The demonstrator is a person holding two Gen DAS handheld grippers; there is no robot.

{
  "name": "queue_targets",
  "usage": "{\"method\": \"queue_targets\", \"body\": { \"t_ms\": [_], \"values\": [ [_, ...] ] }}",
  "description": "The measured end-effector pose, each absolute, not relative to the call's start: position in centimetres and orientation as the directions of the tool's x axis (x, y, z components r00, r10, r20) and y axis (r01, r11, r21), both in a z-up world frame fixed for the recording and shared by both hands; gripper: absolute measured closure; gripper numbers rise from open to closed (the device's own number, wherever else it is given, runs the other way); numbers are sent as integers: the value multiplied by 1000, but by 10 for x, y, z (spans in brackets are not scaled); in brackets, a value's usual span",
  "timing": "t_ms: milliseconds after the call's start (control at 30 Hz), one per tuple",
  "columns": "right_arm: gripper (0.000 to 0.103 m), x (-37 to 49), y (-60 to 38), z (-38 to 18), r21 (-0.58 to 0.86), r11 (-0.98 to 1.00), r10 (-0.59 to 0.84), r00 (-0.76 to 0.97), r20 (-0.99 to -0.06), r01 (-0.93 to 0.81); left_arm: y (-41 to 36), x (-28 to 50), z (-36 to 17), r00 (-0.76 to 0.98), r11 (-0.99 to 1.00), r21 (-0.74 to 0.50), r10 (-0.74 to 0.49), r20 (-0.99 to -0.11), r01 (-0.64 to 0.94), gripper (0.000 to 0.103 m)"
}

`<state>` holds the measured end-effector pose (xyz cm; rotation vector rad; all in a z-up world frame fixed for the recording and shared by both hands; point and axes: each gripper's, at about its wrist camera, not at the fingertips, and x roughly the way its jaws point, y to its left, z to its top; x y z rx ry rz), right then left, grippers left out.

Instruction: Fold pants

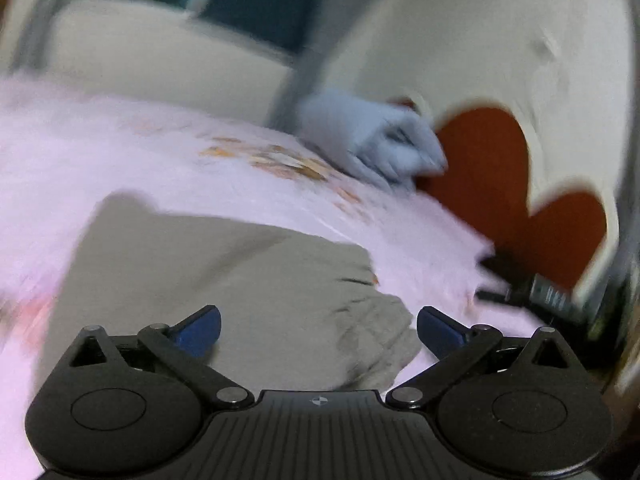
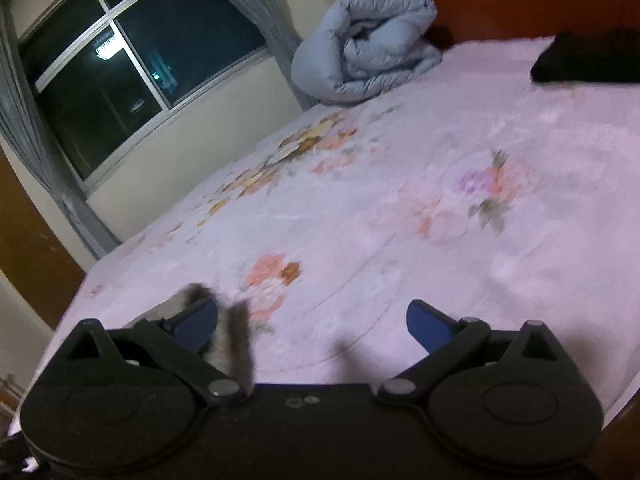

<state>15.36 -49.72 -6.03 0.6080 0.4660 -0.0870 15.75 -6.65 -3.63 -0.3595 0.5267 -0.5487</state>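
Beige pants (image 1: 248,280), folded into a broad pad, lie on the pink flowered bedspread (image 1: 120,148) of a bed, directly ahead of the left hand-held gripper (image 1: 318,330). Its blue fingertips (image 1: 200,330) stand wide apart above the cloth, pressing nothing. The left view is blurred. In the right view the right hand-held gripper (image 2: 312,328) is also spread wide and holds nothing; a grey-beige bit of cloth shows beside its left fingertip (image 2: 196,324), too blurred to tell what it is. A rolled pale blue duvet (image 2: 368,44) sits at the far end of the bed, near a dark window (image 2: 132,68), and a black garment (image 2: 588,56) lies at the far right.
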Motion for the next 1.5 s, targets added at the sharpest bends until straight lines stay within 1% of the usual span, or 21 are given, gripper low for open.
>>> {"method": "queue_targets", "body": {
  "t_ms": [100,133,200,267,333,400,433,500,533,567,600,633,667,700,800,1067,1100,1133,1333,1433,1500],
  "values": [
    [7,163,-482,-73,672,726,215,881,-422,145,-2,135,-62,747,705,-675,-565,-349,218,0],
    [7,166,-478,-77,697,703,243,873,-423,142,17,128,-70,764,672,-723,-548,-341,159,0],
    [8,173,-467,-84,708,687,269,848,-457,164,45,115,-85,791,604,-793,-521,-321,75,0],
    [8,178,-456,-86,706,692,296,832,-469,152,65,108,-93,801,554,-832,-509,-315,24,1],
    [8,183,-446,-86,694,706,304,823,-480,144,64,113,-102,795,512,-859,-516,-319,-12,4],
    [9,188,-438,-87,699,699,316,812,-491,150,65,116,-107,783,447,-894,-546,-298,-28,12],
    [10,191,-435,-87,702,694,318,806,-498,160,61,120,-108,775,435,-900,-556,-299,-36,13],
    [16,193,-429,-85,701,696,315,811,-493,156,58,122,-109,765,419,-907,-569,-301,-46,20],
    [19,193,-426,-84,697,700,312,811,-495,157,55,125,-110,759,418,-907,-572,-311,-57,21],
    [26,195,-424,-84,691,704,309,806,-504,162,43,135,-112,751,426,-902,-572,-331,-73,25],
    [34,198,-422,-84,689,705,313,797,-517,169,39,138,-112,746,432,-899,-573,-341,-79,26],
    [37,198,-422,-85,697,697,323,794,-514,167,33,141,-113,744,437,-897,-575,-340,-72,26],
    [42,198,-422,-85,705,691,334,795,-507,159,32,139,-111,742,464,-882,-564,-363,-79,26],
    [43,199,-420,-85,694,701,328,791,-516,163,28,142,-111,739,483,-872,-558,-378,-81,26],
    [44,202,-420,-89,690,702,331,778,-534,175,24,143,-107,772,589,-804,-473,-426,-83,28],
    [44,194,-424,-90,678,714,313,787,-531,174,17,153,-109,766,642,-760,-436,-472,-102,34],
    [44,193,-424,-89,676,715,309,789,-531,175,15,155,-109,765,657,-747,-427,-482,-104,39],
    [44,192,-424,-88,674,718,305,792,-529,173,15,155,-107,771,673,-732,-408,-489,-109,42],
    [38,195,-425,-87,659,732,298,788,-538,173,24,178,-86,806,754,-651,-327,-493,-93,42],
    [38,200,-425,-89,656,734,289,791,-539,178,22,203,-77,788,824,-563,-300,-538,-71,42],
    [35,203,-425,-93,670,720,304,785,-540,183,16,220,-79,760,852,-522,-314,-569,-39,42]
  ]
}}
